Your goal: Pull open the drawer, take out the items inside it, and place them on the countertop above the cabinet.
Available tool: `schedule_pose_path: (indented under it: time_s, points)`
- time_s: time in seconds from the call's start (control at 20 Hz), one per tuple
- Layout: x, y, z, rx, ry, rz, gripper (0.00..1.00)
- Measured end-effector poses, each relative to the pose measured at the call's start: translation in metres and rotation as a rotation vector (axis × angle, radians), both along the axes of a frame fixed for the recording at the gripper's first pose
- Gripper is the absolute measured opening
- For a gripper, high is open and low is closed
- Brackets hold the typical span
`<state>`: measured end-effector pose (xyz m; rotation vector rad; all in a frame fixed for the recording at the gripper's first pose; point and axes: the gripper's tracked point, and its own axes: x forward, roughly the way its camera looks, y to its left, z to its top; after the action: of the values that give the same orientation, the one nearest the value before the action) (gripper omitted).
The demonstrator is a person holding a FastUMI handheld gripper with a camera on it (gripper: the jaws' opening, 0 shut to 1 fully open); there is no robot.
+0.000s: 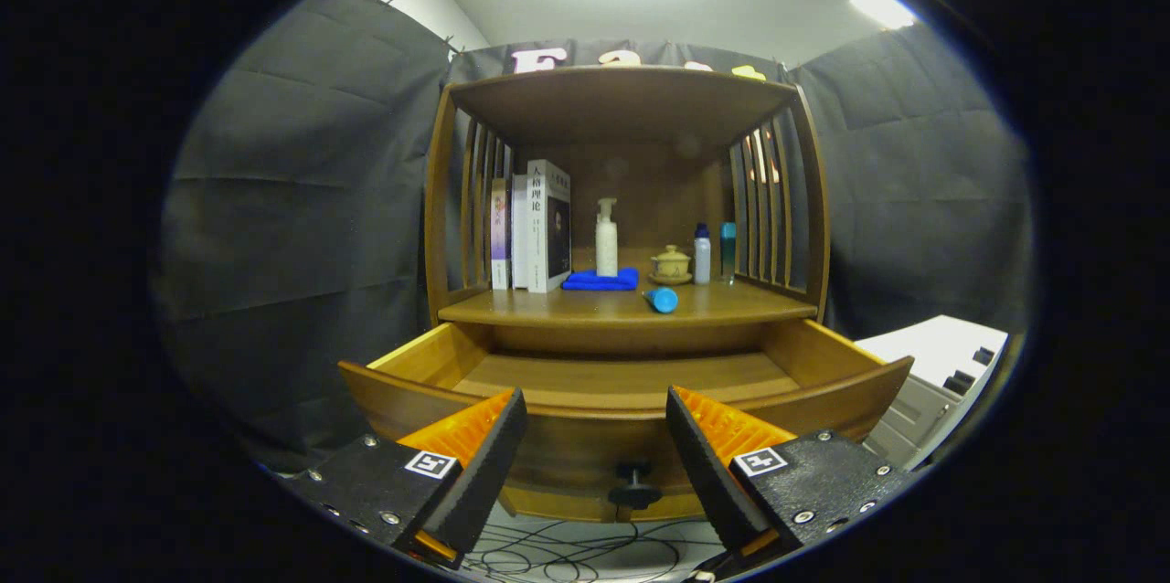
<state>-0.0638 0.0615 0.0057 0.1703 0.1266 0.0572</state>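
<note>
Standing pulled out, the drawer (pixel 631 382) looked bare as far as its floor showed; a blue tube (pixel 662 299) lay on the desk (pixel 567 309) just above the drawer. The hand-held gripper (pixel 596 464) hung spread and empty before the drawer's knob (pixel 633 484), suggesting little remained.

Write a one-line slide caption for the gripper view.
Open gripper facing the pulled-out drawer, its knob between the fingers; blue tube lying on the countertop above.
</note>
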Motion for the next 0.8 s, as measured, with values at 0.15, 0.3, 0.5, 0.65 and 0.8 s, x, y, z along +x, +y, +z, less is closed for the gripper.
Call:
schedule_pose_path:
  time_s: [0.15,0.3,0.5,0.65,0.8]
  points:
    - [-0.004,0.003,-0.025,-0.016,0.048,0.009,0.94]
    - [-0.005,0.010,-0.046,-0.027,0.103,0.030,0.95]
    - [0.008,0.019,-0.052,-0.015,0.120,0.046,0.94]
    - [0.016,0.015,-0.060,-0.019,0.140,0.031,0.94]
    - [0.019,0.015,-0.058,-0.011,0.125,0.013,0.92]
